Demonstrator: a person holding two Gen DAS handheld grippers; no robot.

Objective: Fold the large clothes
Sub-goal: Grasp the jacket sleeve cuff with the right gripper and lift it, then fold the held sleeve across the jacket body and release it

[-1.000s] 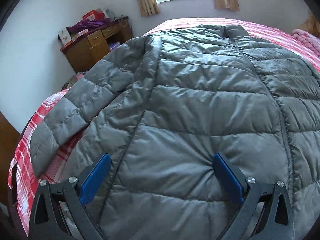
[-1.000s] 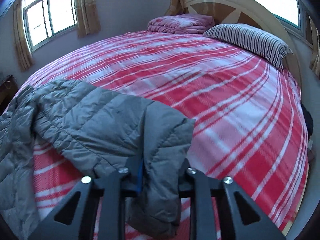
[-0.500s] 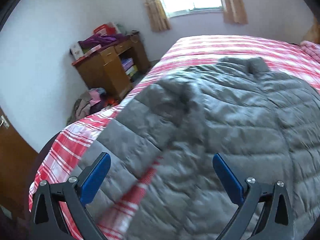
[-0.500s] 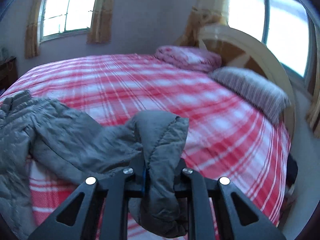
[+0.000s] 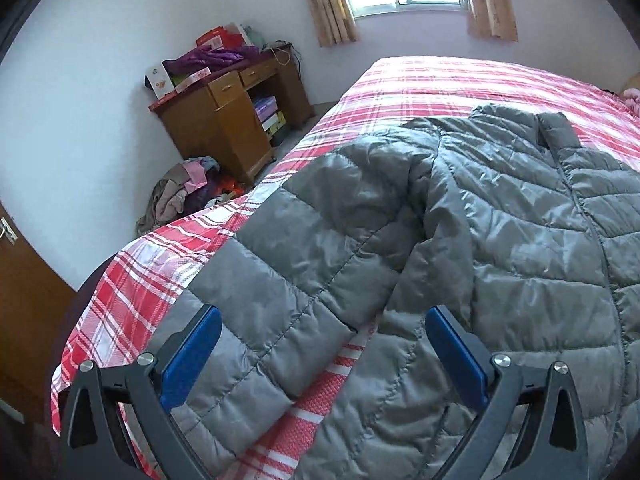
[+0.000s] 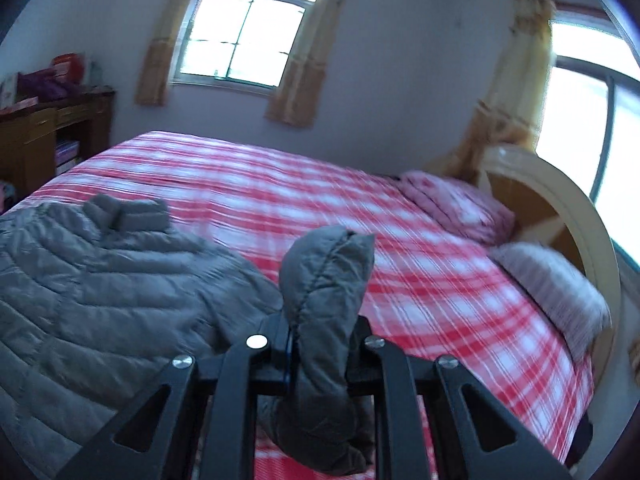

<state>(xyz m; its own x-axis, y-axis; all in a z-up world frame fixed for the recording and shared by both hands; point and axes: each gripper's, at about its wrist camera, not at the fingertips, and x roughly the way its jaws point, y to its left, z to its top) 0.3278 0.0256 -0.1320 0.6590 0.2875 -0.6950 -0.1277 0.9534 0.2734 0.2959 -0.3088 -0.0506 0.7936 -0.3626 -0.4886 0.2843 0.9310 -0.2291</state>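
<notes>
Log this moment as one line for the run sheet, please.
step: sleeve fold | right tongs: shut on sleeve cuff | left tongs: open, over grey puffer jacket | surface: red plaid bed

No legible text, brand, number or sign in either view. Boxes on the wooden desk (image 5: pixel 224 120), at about 10 o'clock in the left wrist view, carry printed patches: a white carton (image 5: pixel 158 80) with coloured marks, a red box (image 5: pixel 216 38) with a pale panel. Lettering too small and blurred to read.
</notes>
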